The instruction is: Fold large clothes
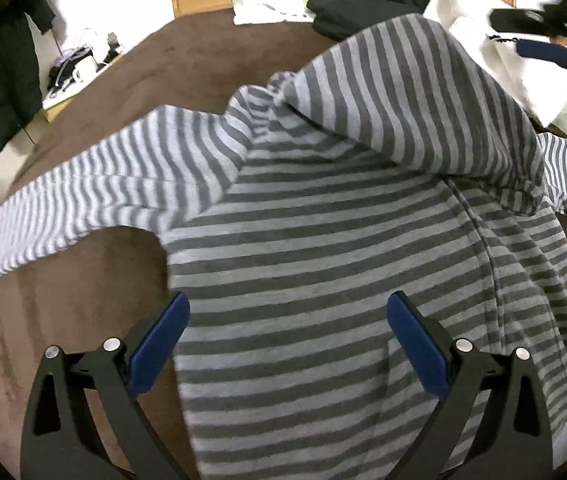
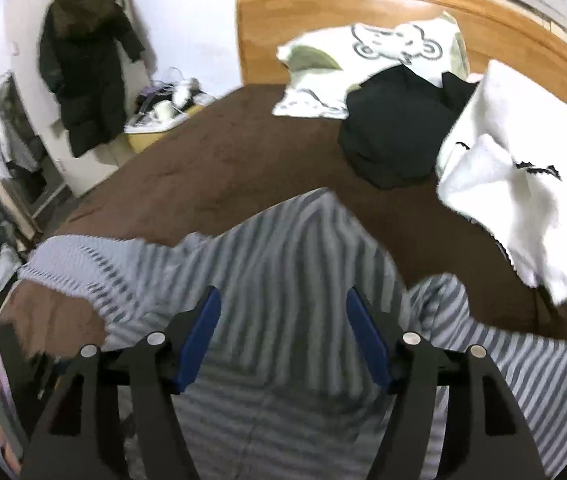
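Hoodie (image 1: 323, 216), grey with stripes, is laid out flat across the brown blanket (image 1: 95, 264) on the bed, so that's where the thing to be folded is found. In the left wrist view the hood is seen pointing toward 1 o'clock, one sleeve is stretched out toward 9 o'clock, and the other is run off toward 3 o'clock under the hood's edge.

The left gripper (image 1: 288, 308) is held wide over the hoodie's body, with nothing pinched between the blue pads (image 1: 157, 344); the left pad is seen over the side hem, the right one over the striped cloth. The right gripper (image 2: 279, 304) is likewise spread apart above the hood, and no cloth is caught between its pads, though that view is pretty smeared, so contact with the fabric below can't really be ruled out.

Up toward 12 o'clock a wooden headboard (image 2: 363, 12) is seen, with a printed pillow (image 2: 363, 52) leaned on it. A black garment (image 2: 391, 132) is piled at about 1 o'clock, and a white garment (image 2: 523, 184) is spread at 2 o'clock. A dark coat (image 2: 87, 76) is hung on the wall at 10 o'clock.
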Available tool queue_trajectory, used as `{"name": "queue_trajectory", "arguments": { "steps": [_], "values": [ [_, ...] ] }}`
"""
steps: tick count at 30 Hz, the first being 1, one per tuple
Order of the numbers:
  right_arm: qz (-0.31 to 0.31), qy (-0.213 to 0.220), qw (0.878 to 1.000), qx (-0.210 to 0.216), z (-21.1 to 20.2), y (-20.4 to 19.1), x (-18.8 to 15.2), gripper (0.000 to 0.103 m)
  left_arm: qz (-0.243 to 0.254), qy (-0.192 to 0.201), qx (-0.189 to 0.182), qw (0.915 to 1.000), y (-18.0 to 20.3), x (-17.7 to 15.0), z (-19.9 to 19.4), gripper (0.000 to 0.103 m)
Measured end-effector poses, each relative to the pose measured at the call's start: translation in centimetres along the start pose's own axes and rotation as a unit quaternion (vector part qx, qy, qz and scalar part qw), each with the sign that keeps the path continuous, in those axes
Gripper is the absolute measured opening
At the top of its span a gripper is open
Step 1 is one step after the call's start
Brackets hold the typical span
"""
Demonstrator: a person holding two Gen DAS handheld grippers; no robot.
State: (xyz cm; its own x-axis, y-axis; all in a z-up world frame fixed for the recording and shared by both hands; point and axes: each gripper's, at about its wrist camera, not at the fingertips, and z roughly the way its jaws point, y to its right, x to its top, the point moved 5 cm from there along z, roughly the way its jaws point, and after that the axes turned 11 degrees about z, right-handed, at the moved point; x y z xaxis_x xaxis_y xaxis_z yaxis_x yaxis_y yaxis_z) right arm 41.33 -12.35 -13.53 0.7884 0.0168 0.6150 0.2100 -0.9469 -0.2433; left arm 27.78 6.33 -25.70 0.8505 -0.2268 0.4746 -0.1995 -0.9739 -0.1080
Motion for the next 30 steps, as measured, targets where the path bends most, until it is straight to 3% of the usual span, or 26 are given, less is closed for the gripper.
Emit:
{"name": "queue_trajectory", "arguments": {
  "steps": [8,9,10,12,15,18,23,30],
  "values": [
    [0.000,-0.040,0.999,-0.016,7.4,1.9,3.6,0.065,-0.001,-0.017,-0.005,0.9998,0.6,0.9,2.8,0.096],
    [-0.003,-0.047,0.999,-0.018,8.0,1.9,3.6,0.059,-0.001,-0.019,-0.003,0.9998,0.6,0.9,3.0,0.096],
    [-0.004,-0.053,0.998,-0.021,8.6,2.0,3.5,0.043,0.000,-0.021,-0.002,0.9998,0.6,0.9,3.1,0.096],
    [0.003,-0.070,0.997,-0.019,9.8,2.2,3.0,0.025,0.000,-0.028,-0.002,0.9996,0.6,0.9,3.4,0.096],
    [-0.004,-0.063,0.998,-0.024,10.2,2.1,2.4,0.017,-0.002,-0.033,-0.003,0.9994,0.5,1.0,3.5,0.096],
    [-0.009,-0.045,0.999,-0.020,9.2,1.7,2.1,0.015,-0.003,-0.036,-0.003,0.9993,0.4,1.2,3.6,0.096],
    [-0.020,-0.005,1.000,-0.004,4.0,0.0,1.3,0.015,-0.002,-0.029,-0.007,0.9996,-0.1,2.0,2.6,0.096],
    [-0.077,0.009,0.997,-0.010,-3.9,-2.9,-5.8,0.015,0.012,-0.011,0.008,0.9998,-1.8,2.8,-0.7,0.096]
  ]
}}
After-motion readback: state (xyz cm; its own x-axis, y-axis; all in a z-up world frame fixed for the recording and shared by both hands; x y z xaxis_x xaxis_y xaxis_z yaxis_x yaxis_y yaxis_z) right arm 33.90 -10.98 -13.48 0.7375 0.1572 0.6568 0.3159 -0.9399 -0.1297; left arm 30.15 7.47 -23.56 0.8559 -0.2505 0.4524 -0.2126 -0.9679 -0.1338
